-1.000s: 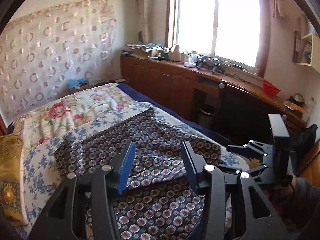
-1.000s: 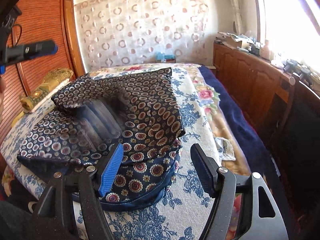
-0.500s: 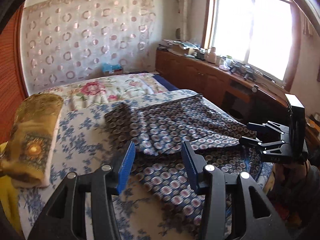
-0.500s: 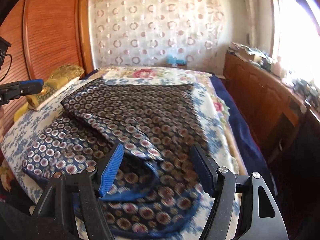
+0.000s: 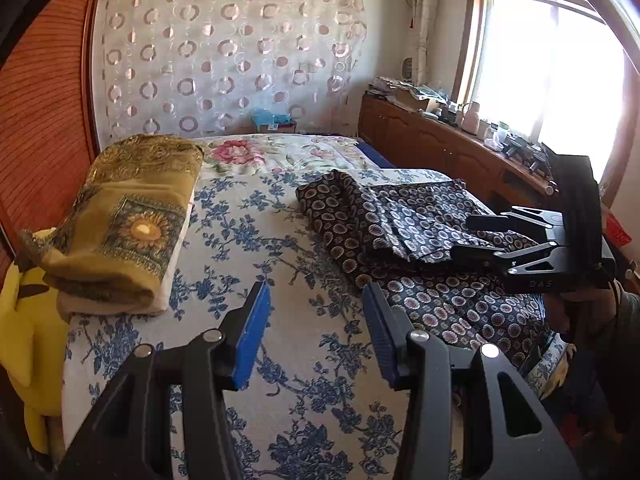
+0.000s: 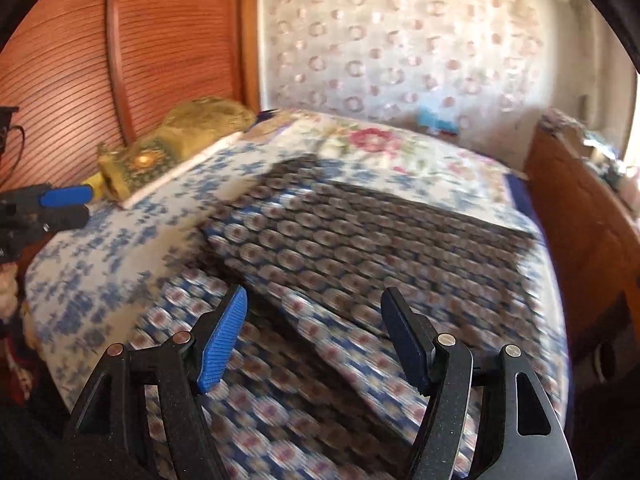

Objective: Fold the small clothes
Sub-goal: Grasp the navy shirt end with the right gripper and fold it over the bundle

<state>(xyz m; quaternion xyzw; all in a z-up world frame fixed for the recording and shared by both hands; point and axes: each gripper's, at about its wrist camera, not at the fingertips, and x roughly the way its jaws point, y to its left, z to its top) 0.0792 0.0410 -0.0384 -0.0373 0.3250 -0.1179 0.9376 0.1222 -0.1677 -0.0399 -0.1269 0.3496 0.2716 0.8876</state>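
Bedroom: a bed [image 5: 248,216] under a blue-flowered coverlet, a circle-patterned curtain behind it, a wooden sideboard under the window. A folded gold blanket [image 5: 128,220] lies at the bed's left edge, clear of the working area.

The task's item, a dark garment printed with small medallions [image 5: 400,236], lies on the right part of the bed, one panel already doubled over the rest; in the right wrist view it [image 6: 360,248] fills the middle ground, blurred. Judged: a first fold is made and further folds remain.

Left tongs [image 5: 316,324]: jaws apart, nothing between them, hanging over bare coverlet just left of the garment's edge. Right tongs [image 6: 314,324]: jaws wide apart, empty, above the garment's near portion. Judged: both are free so as to take a fresh hold on an edge.

Against the frame a second earlier: the left tongs then stood over the garment and now stand off it, to its left; the right wrist view has swung so that more of the garment lies ahead. Neither jaw opening has changed.
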